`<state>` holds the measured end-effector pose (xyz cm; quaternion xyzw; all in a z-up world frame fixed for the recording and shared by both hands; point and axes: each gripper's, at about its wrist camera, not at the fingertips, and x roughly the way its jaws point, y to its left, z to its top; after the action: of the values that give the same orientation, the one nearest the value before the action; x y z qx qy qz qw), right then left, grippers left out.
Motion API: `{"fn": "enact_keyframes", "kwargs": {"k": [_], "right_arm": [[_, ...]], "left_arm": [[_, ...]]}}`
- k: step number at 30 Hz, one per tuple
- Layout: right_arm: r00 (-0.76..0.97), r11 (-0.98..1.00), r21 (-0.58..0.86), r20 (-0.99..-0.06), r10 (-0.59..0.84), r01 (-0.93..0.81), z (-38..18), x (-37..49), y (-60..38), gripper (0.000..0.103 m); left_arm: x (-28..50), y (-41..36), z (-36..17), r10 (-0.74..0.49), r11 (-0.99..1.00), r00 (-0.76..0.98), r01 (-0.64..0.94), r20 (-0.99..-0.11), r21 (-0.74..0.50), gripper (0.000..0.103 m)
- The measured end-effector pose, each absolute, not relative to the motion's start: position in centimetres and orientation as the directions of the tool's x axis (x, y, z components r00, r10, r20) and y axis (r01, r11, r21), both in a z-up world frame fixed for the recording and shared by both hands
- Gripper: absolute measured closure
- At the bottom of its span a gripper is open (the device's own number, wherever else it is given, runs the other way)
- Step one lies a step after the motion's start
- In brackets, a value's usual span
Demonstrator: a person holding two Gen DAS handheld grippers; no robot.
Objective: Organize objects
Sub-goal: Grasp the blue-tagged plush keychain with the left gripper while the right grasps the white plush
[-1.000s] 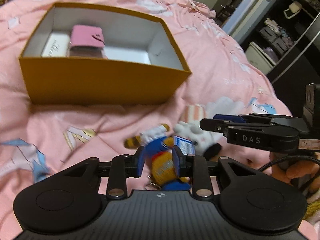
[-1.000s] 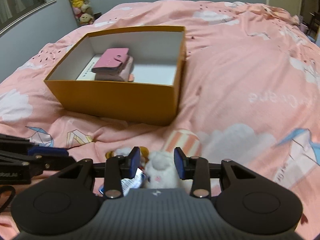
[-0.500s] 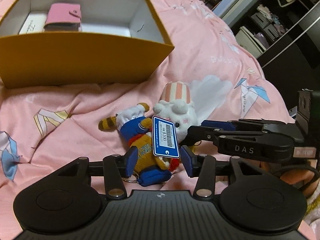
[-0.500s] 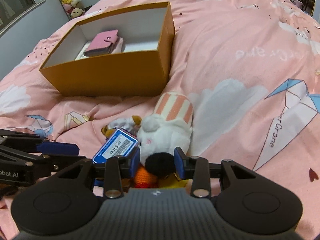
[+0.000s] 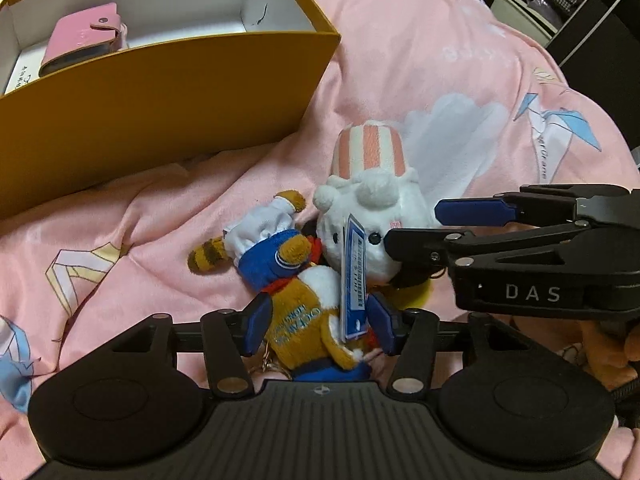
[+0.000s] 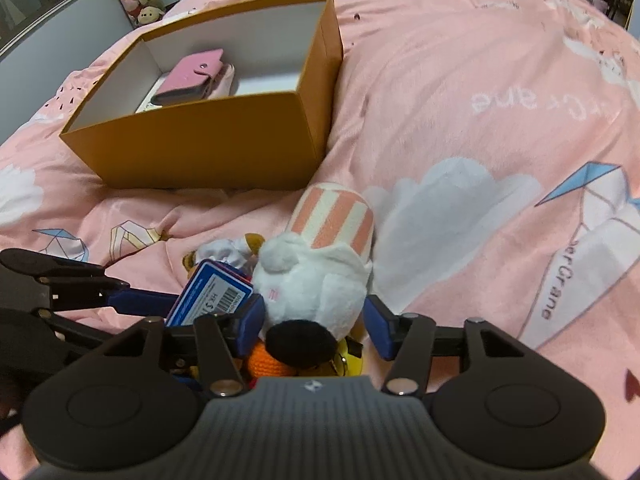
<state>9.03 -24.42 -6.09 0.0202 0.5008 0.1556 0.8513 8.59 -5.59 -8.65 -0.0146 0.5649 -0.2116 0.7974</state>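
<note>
Both grippers have come down closer to the two plush toys since the earlier frames, and both sets of jaws have just been opening. On the left wrist view the left gripper (image 5: 319, 328) stands apart around the brown plush raccoon in a blue jacket and white chef's hat (image 5: 294, 280); its blue pads flank the toy's orange-brown body without visibly pressing it. A blue and white price tag (image 5: 354, 276) stands on edge against the raccoon, just inside the right-hand pad.

On the right wrist view the right gripper (image 6: 316, 326) is likewise apart, its pads on either side of the white plush animal with a pink-and-white striped hat (image 6: 320, 276), with small gaps showing at both pads. Below that toy's black tuft some orange and yellow knitted pieces (image 6: 272, 360) lie near the gripper body.

Both toys lie touching each other on the pink quilt printed with clouds and paper cranes (image 6: 480, 128), near its lower middle, just in front of the open mustard-yellow cardboard box with a white inside (image 6: 200, 144). Inside the box, toward its far left corner, a pink snap-button card wallet (image 6: 192, 76) rests on other flat items.
</note>
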Motion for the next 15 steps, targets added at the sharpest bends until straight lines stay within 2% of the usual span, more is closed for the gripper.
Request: {"fn": "enact_keyframes", "kwargs": {"k": [4, 15], "right_arm": [[0.428, 0.943, 0.218, -0.849, 0.310, -0.251, -7.0, 9.9, -24.2, 0.036], [0.366, 0.926, 0.298, -0.855, 0.367, -0.232, -9.3, 11.6, -23.8, 0.032]], "left_arm": [[9.2, -5.7, -9.6, -0.335, 0.920, 0.257, 0.298, -0.907, -0.255, 0.035], [9.4, -4.8, -10.4, -0.363, 0.920, 0.241, 0.248, -0.900, -0.304, 0.041]]}}
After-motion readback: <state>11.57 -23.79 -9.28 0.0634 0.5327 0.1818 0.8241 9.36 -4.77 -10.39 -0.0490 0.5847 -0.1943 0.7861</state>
